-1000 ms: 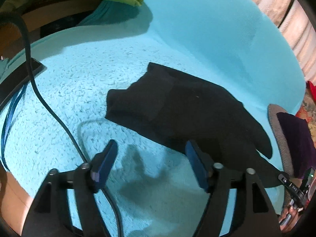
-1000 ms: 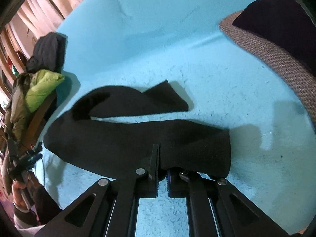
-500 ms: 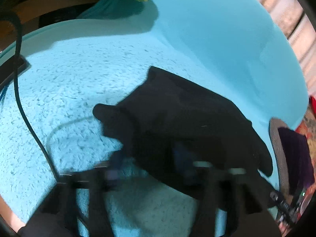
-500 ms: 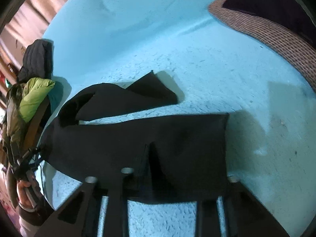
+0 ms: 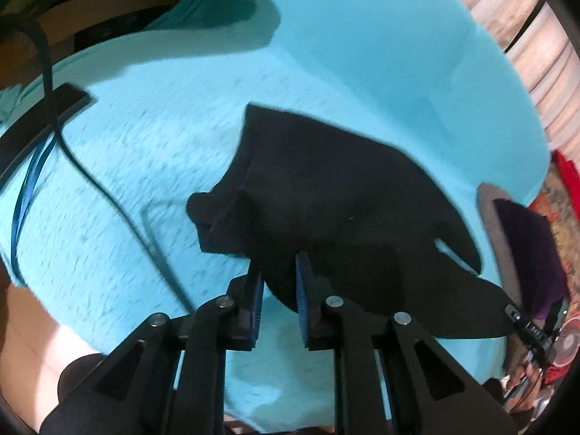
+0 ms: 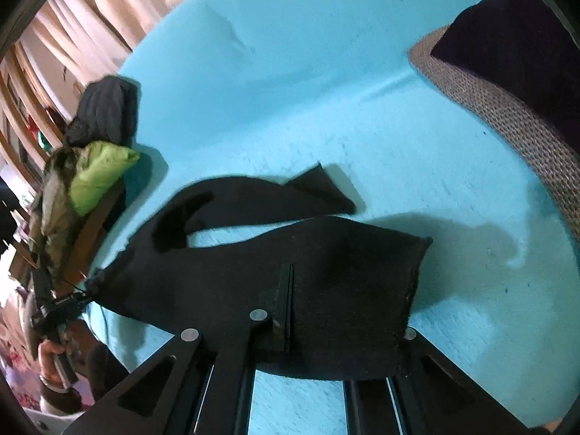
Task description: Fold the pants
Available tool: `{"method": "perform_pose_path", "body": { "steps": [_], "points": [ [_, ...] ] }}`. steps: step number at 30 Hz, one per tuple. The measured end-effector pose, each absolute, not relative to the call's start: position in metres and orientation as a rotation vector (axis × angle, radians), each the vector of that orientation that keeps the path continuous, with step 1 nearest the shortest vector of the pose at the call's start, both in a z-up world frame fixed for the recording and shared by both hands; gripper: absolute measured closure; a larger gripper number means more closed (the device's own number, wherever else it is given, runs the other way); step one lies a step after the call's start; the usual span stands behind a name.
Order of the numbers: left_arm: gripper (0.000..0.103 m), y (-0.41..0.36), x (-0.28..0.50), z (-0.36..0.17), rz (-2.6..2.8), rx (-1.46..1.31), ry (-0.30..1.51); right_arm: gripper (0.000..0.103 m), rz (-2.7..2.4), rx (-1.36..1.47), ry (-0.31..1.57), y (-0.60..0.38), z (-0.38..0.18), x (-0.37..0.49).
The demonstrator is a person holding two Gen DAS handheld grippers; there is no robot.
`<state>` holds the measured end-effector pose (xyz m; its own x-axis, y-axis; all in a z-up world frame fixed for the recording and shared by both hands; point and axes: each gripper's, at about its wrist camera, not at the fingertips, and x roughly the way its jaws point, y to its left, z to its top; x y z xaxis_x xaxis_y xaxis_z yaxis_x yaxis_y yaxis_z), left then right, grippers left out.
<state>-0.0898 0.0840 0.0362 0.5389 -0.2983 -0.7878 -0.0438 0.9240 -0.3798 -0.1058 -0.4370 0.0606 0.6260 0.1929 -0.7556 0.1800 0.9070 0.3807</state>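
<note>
Black pants (image 5: 326, 195) lie on a turquoise blanket. In the left wrist view my left gripper (image 5: 277, 275) is shut on the near waist edge of the pants, cloth bunched between its blue pads. In the right wrist view the pants (image 6: 253, 264) show both legs, one lying farther back. My right gripper (image 6: 290, 290) is shut on the near leg's hem end, which is lifted and drapes over the fingers, hiding the right one.
A black cable (image 5: 108, 188) and a blue strap (image 5: 25, 195) lie on the blanket (image 5: 145, 145) at left. A grey woven cushion (image 6: 507, 108) with a dark purple cloth sits at right. A green and black jacket pile (image 6: 98, 174) hangs on a chair at the bed's edge.
My left gripper moved forward and closed on the waist edge. My right gripper lifted the hem end, which now drapes over its fingers.
</note>
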Motion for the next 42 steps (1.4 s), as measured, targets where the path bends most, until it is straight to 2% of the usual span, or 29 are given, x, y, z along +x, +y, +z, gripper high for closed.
{"method": "perform_pose_path", "body": {
  "steps": [2, 3, 5, 7, 9, 11, 12, 15, 18, 24, 31, 34, 35, 38, 39, 40, 42],
  "points": [
    [0.086, 0.085, -0.089, 0.029, -0.143, -0.391, 1.015, 0.099, -0.021, 0.427, 0.967, -0.437, 0.042, -0.098],
    [0.082, 0.084, -0.088, 0.028, -0.132, -0.377, 1.013, 0.098, -0.044, 0.407, 1.001, -0.437, 0.033, -0.094],
    [0.075, 0.078, -0.088, 0.032, -0.108, -0.336, 1.001, 0.087, -0.094, 0.388, 1.042, -0.437, 0.021, -0.09],
    [0.07, 0.074, -0.091, 0.042, -0.088, -0.285, 0.981, 0.082, -0.108, 0.399, 1.036, -0.441, 0.021, -0.092],
    [0.056, 0.074, -0.095, 0.052, -0.077, -0.258, 0.96, 0.078, -0.138, 0.392, 0.997, -0.448, 0.032, -0.097],
    [0.05, 0.078, -0.097, 0.062, -0.083, -0.257, 0.933, 0.074, -0.16, 0.384, 0.976, -0.455, 0.04, -0.101],
    [0.05, 0.077, -0.099, 0.069, -0.087, -0.253, 0.912, 0.069, -0.175, 0.385, 0.969, -0.461, 0.044, -0.103],
    [0.049, 0.073, -0.101, 0.085, -0.093, -0.231, 0.859, 0.064, -0.229, 0.369, 0.96, -0.469, 0.049, -0.108],
    [0.037, 0.059, -0.099, 0.097, -0.133, -0.221, 0.821, 0.061, -0.3, 0.325, 0.923, -0.48, 0.058, -0.111],
    [0.036, 0.025, -0.082, 0.079, -0.215, -0.186, 0.882, 0.06, -0.186, 0.263, 0.959, -0.46, 0.052, -0.094],
    [0.036, 0.0, -0.061, 0.035, -0.223, -0.133, 0.966, 0.059, -0.139, 0.265, 1.052, -0.444, 0.015, -0.077],
    [0.033, -0.004, -0.052, 0.02, -0.22, -0.116, 0.991, 0.055, -0.129, 0.256, 1.057, -0.441, 0.017, -0.072],
    [0.029, -0.005, -0.051, 0.02, -0.228, -0.118, 0.987, 0.053, -0.122, 0.258, 1.058, -0.441, 0.022, -0.069],
    [0.028, -0.006, -0.047, 0.031, -0.249, -0.124, 0.982, 0.053, -0.065, 0.279, 1.019, -0.438, 0.035, -0.058],
    [0.028, -0.005, -0.044, 0.035, -0.258, -0.13, 0.981, 0.05, -0.035, 0.287, 1.001, -0.435, 0.041, -0.05],
    [0.028, -0.004, -0.041, 0.04, -0.267, -0.141, 0.978, 0.042, -0.014, 0.292, 0.988, -0.432, 0.045, -0.044],
    [0.022, 0.0, -0.03, 0.051, -0.286, -0.174, 0.968, 0.031, 0.05, 0.285, 0.947, -0.419, 0.052, -0.024]
  ]
}}
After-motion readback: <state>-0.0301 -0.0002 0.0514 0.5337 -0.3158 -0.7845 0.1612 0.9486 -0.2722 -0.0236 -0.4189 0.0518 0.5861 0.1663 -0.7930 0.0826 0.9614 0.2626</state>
